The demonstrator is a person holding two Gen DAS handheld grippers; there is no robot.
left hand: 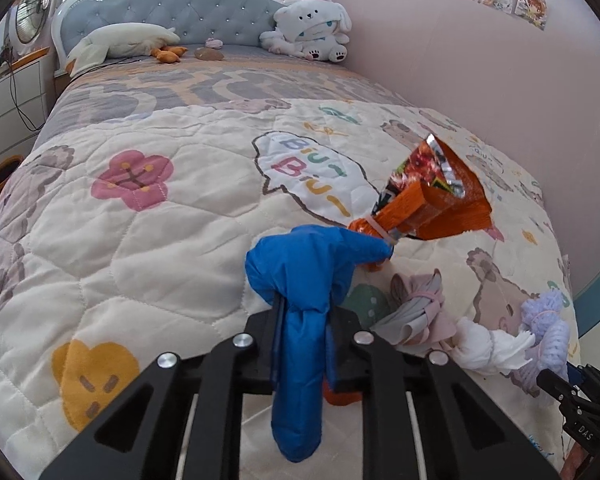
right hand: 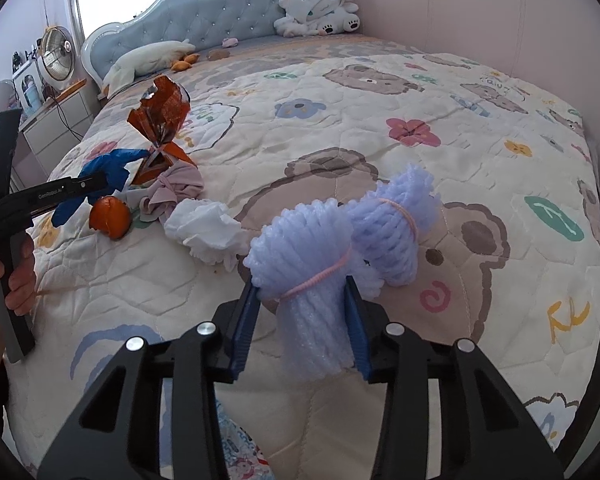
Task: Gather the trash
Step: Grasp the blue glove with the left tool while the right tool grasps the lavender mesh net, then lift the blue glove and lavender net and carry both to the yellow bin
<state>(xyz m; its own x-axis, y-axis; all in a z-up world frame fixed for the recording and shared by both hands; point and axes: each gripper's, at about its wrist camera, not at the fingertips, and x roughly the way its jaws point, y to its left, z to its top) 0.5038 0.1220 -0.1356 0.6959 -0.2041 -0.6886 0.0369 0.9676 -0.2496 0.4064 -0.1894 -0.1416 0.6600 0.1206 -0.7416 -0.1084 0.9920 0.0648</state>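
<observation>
In the left wrist view my left gripper is shut on a crumpled blue glove that hangs down between its fingers. Just under the glove lies a piece of orange peel on the quilt. An orange snack wrapper tied with a band stands beyond the glove. My right gripper has its blue pads against both sides of a purple foam net bundle tied with pink bands. Between the two grippers lie a grey-pink cloth bundle and a crumpled white tissue.
A white plush toy and a long white pillow lie by the tufted headboard. The pink wall runs along the bed's right side. A fan and white drawers stand on the left. A hand holds the left gripper's handle.
</observation>
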